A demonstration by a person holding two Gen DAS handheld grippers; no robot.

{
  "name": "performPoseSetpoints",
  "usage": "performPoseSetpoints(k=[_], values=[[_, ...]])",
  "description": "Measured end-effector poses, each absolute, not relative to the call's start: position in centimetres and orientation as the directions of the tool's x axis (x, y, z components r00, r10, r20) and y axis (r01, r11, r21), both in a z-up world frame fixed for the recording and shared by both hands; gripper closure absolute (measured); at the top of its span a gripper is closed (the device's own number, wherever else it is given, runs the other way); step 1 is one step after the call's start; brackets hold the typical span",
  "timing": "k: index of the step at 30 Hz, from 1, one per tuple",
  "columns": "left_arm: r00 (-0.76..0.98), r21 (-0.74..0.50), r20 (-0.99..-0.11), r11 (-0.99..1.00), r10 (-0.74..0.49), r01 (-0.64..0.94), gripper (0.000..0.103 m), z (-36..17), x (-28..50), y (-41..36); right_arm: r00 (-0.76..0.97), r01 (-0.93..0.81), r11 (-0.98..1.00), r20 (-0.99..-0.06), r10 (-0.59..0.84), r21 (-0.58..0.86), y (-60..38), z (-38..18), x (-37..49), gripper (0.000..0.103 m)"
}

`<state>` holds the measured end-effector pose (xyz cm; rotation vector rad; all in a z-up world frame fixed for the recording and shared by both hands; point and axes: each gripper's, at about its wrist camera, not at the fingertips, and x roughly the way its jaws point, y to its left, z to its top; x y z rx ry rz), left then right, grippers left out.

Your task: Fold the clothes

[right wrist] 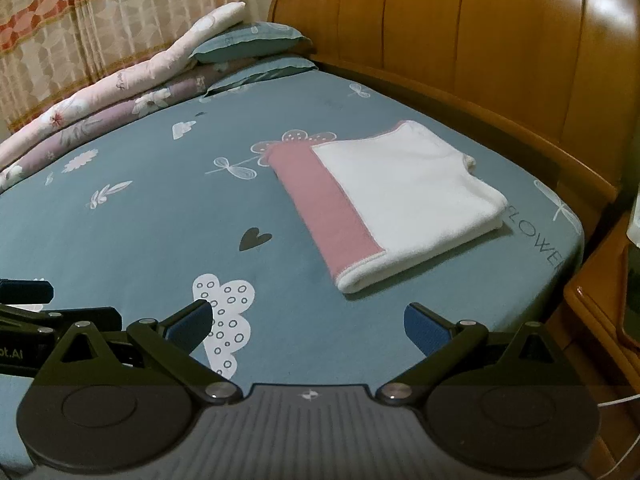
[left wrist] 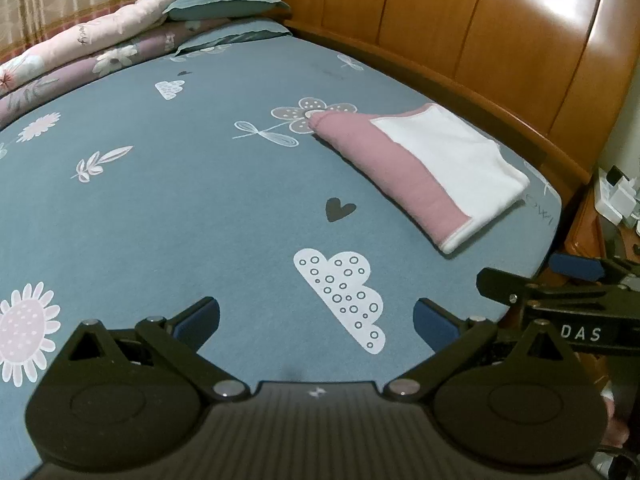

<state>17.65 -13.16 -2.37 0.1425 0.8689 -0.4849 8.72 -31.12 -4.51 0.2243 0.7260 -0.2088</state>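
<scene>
Folded garment [right wrist: 394,200] — pink and white — lies flat on the bed [left wrist: 168,208], near the headboard-side edge and toward the right corner of the mattress. White panel on top, pink strip along its left side. Long axis runs diagonally: from the far end by the printed flower down to the near end, which points toward the bed's near right edge. The rounded fold edge at the near end shows white with a thin pink seam. In the left wrist view the same garment [left wrist: 424,172] sits right of centre, same diagonal.

Left gripper [left wrist: 316,320] hovers over the sheet near the near edge, jaws spread wide, nothing between the blue pads [left wrist: 198,322]. Right gripper [right wrist: 308,324] likewise wide apart and empty, above the cloud print [right wrist: 224,320], well short of the garment. Each gripper shows at the side of the other's view — they sit side by side.

Wooden headboard [right wrist: 480,48] runs behind the garment. Pillows and rolled quilts [right wrist: 120,88] stacked along the far edge by the curtain [right wrist: 100,20]. Wooden nightstand [right wrist: 600,312] just off the right corner.
</scene>
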Motion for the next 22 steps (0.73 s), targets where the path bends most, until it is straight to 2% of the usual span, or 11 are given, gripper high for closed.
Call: performPoseSetpoints(k=[22], values=[[0.545, -0.076, -0.757, 0.877, -0.360, 0.474, 0.001, -2.30, 17.18, -13.19, 0.728, 0.262, 0.957, -0.677, -0.113, 0.122, -30.87, -4.29, 8.26, 0.000]])
